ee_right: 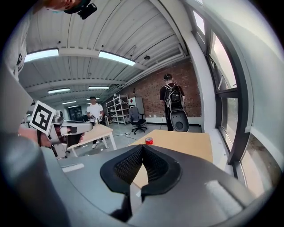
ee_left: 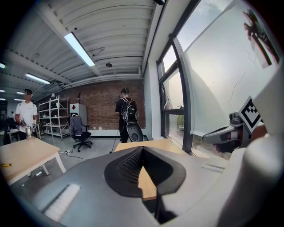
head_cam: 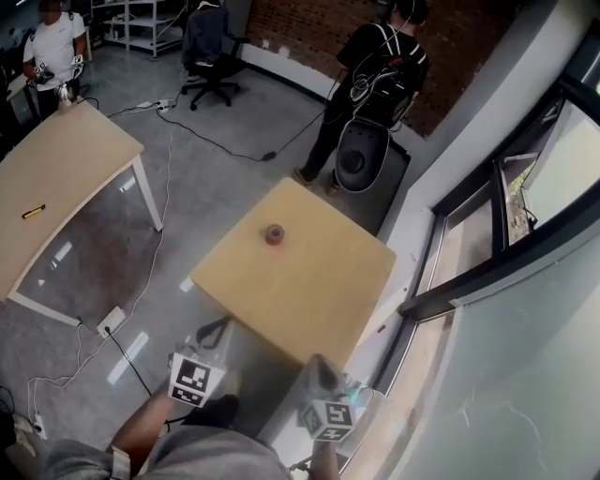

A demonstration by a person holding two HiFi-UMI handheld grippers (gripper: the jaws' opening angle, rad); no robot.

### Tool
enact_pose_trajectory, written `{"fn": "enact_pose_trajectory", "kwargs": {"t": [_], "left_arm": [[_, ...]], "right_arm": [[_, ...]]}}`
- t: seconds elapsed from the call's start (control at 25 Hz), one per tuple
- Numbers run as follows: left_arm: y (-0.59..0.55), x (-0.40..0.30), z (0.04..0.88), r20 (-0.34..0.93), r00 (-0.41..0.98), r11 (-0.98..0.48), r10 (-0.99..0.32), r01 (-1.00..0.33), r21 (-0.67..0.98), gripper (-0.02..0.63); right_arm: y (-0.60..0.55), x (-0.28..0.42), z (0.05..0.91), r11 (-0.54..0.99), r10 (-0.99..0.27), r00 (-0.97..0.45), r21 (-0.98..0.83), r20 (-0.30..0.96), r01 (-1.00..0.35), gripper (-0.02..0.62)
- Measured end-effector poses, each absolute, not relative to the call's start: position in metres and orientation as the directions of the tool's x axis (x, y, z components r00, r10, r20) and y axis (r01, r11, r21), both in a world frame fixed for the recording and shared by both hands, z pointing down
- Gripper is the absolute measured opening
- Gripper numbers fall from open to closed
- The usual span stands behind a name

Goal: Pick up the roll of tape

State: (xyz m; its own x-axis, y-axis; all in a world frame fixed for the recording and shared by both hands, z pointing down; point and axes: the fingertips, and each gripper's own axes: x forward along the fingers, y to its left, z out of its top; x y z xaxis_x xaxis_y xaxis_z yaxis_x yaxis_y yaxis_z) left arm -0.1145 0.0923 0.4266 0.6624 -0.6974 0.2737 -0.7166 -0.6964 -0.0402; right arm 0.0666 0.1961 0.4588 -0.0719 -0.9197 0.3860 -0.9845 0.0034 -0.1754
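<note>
Tape roll (head_cam: 274, 234), red, sits alone on the far part of the square wooden tabletop (head_cam: 319, 300), well apart from both tongs. Left tongs (head_cam: 214, 330) and right tongs (head_cam: 319, 367) are at the near edge, both closed tip to tip, nothing gripped. Grey floor (head_cam: 216, 141), brick wall (head_cam: 300, 28), windows (head_cam: 525, 187) on the right. Right gripper view catches the roll past its tips. Left gripper view gets bare tabletop and a person with a backpack (ee_left: 124, 111). Head view adds a power strip (head_cam: 111, 321).
</note>
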Motion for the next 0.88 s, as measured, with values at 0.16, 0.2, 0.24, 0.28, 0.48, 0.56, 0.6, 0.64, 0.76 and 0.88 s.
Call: {"fn": "enact_pose_trajectory", "kwargs": {"t": [0.16,0.2,0.24,0.28,0.48,0.56,0.6,0.64,0.76,0.88], "left_arm": [[0.064,-0.107,0.432,0.282,0.663,-0.698,-0.694,-0.715,-0.037,0.000],[0.057,-0.103,0.432,0.283,0.667,-0.702,-0.690,-0.711,-0.037,0.000],[0.052,-0.100,0.434,0.283,0.672,-0.707,-0.685,-0.706,-0.035,0.000],[0.048,-0.097,0.435,0.284,0.676,-0.711,-0.680,-0.702,-0.032,0.000],[0.029,-0.086,0.450,0.302,0.682,-0.719,-0.666,-0.695,-0.017,0.000],[0.022,-0.080,0.457,0.314,0.687,-0.727,-0.656,-0.686,-0.019,0.000],[0.018,-0.077,0.460,0.319,0.690,-0.732,-0.650,-0.681,-0.020,0.000],[0.015,-0.074,0.463,0.323,0.692,-0.736,-0.645,-0.677,-0.019,0.000],[0.004,-0.067,0.472,0.330,0.691,-0.734,-0.643,-0.679,-0.011,0.000],[-0.011,-0.061,0.484,0.337,0.684,-0.728,-0.648,-0.686,-0.008,0.000]], "right_arm": [[0.170,0.073,0.462,-0.001,-0.916,-0.069,-0.173,0.395,-0.985,0.014],[0.163,0.075,0.462,-0.004,-0.917,-0.065,-0.172,0.394,-0.985,0.014],[0.158,0.078,0.462,-0.009,-0.917,-0.060,-0.171,0.394,-0.985,0.014],[0.153,0.080,0.463,-0.015,-0.918,-0.055,-0.172,0.394,-0.985,0.014],[0.133,0.088,0.472,-0.032,-0.915,-0.044,-0.180,0.402,-0.983,0.014],[0.127,0.092,0.478,-0.037,-0.910,-0.043,-0.183,0.412,-0.982,0.014],[0.124,0.093,0.482,-0.038,-0.907,-0.042,-0.181,0.420,-0.983,0.014],[0.122,0.096,0.486,-0.040,-0.902,-0.041,-0.178,0.430,-0.983,0.014],[0.113,0.102,0.495,-0.040,-0.897,-0.039,-0.170,0.440,-0.985,0.014],[0.098,0.108,0.498,-0.034,-0.907,-0.039,-0.164,0.418,-0.986,0.014]]}}
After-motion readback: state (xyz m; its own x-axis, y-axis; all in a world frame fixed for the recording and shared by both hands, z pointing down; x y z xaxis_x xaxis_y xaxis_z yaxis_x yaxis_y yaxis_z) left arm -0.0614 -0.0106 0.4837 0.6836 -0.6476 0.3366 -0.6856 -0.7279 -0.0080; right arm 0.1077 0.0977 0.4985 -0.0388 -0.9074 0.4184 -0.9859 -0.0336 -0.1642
